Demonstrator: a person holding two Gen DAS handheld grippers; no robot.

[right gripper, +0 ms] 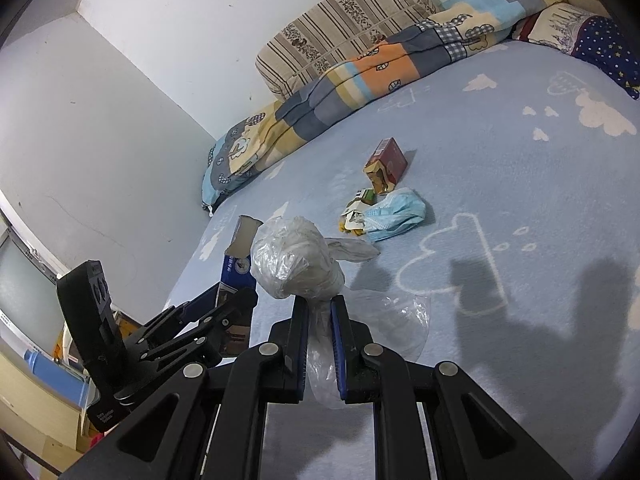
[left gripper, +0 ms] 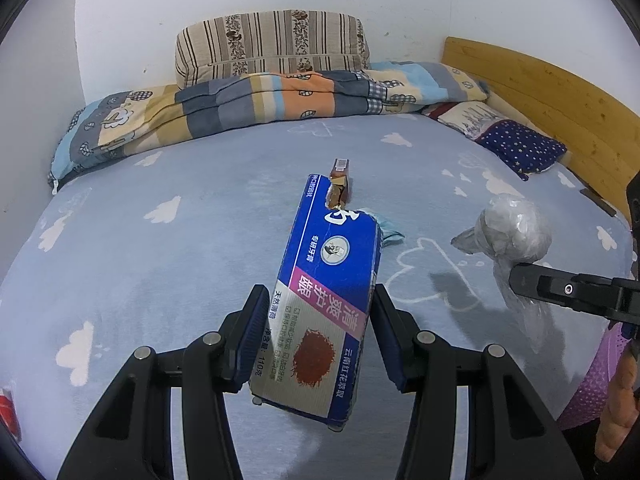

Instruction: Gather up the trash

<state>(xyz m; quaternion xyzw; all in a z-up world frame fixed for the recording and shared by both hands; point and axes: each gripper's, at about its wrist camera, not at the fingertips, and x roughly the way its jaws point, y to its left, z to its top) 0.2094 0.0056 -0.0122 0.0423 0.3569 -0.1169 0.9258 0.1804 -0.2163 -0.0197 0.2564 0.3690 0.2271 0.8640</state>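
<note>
A torn blue toothpaste box [left gripper: 326, 300] hangs over the bed [left gripper: 160, 280], clamped between the left gripper [left gripper: 316, 332] pads, while the right gripper [right gripper: 319, 336] pinches a crumpled clear plastic bag [right gripper: 296, 260] by its neck. The thin film could slip free. A red carton [right gripper: 390, 160], face mask [right gripper: 396, 212] and wrappers [right gripper: 356, 216] lie uncollected further off on the sheet.

Blue toothpaste box [left gripper: 324, 312] printed with Chinese text: 清爽护龈 on a pink band, 云南红花萃取 along one edge, and 110克 for its weight. Other print is too small to read.
</note>
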